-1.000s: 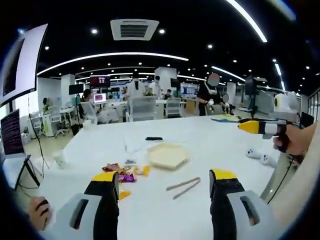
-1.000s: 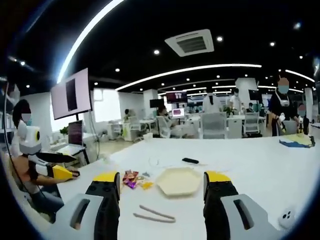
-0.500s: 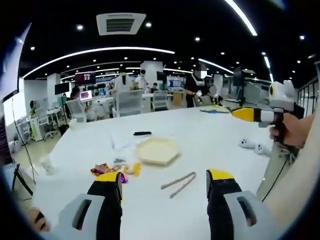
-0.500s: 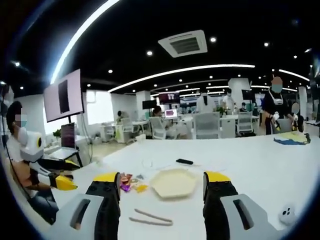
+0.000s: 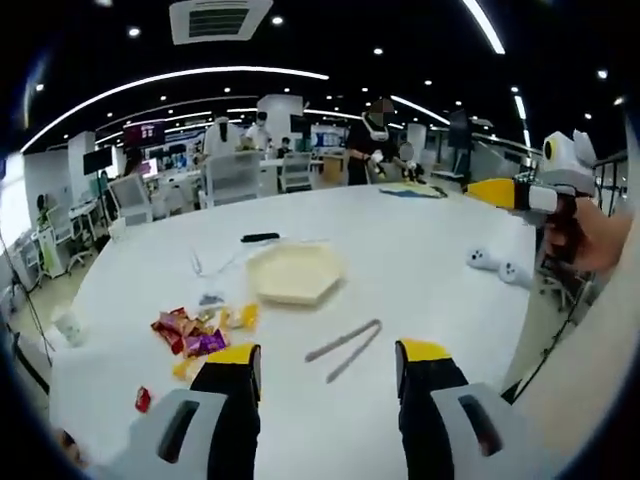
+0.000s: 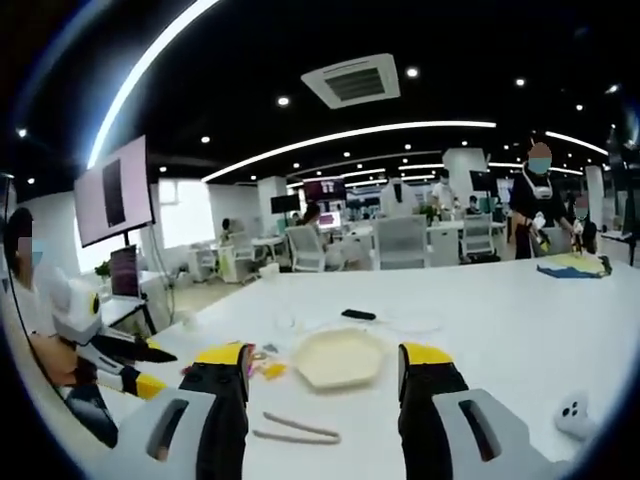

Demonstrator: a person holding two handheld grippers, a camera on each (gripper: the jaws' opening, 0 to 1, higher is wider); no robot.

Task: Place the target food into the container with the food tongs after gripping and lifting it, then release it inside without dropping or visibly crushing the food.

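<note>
A pale hexagonal container (image 5: 293,273) (image 6: 339,357) lies on the white table. Grey food tongs (image 5: 344,349) (image 6: 295,432) lie flat in front of it. A heap of wrapped snacks (image 5: 197,332) (image 6: 265,367) in red, purple and yellow sits to the container's left. My left gripper (image 5: 326,377) is open above the near table, with the tongs between and beyond its jaws. My right gripper (image 6: 323,375) is open and empty, held above the table short of the container; it also appears at the right edge of the left gripper view (image 5: 505,193). The left gripper shows at the left of the right gripper view (image 6: 130,375).
A black phone (image 5: 259,237) (image 6: 358,314) lies beyond the container. White earbud-like objects (image 5: 494,264) (image 6: 572,414) rest at the table's right. A small cup (image 5: 66,325) stands near the left edge. People, chairs and desks fill the office behind.
The left gripper view has tilted down and moved forward, so the snacks and tongs sit lower and closer. The right gripper view has shifted slightly. Both grippers stay open; nothing on the table moved.
</note>
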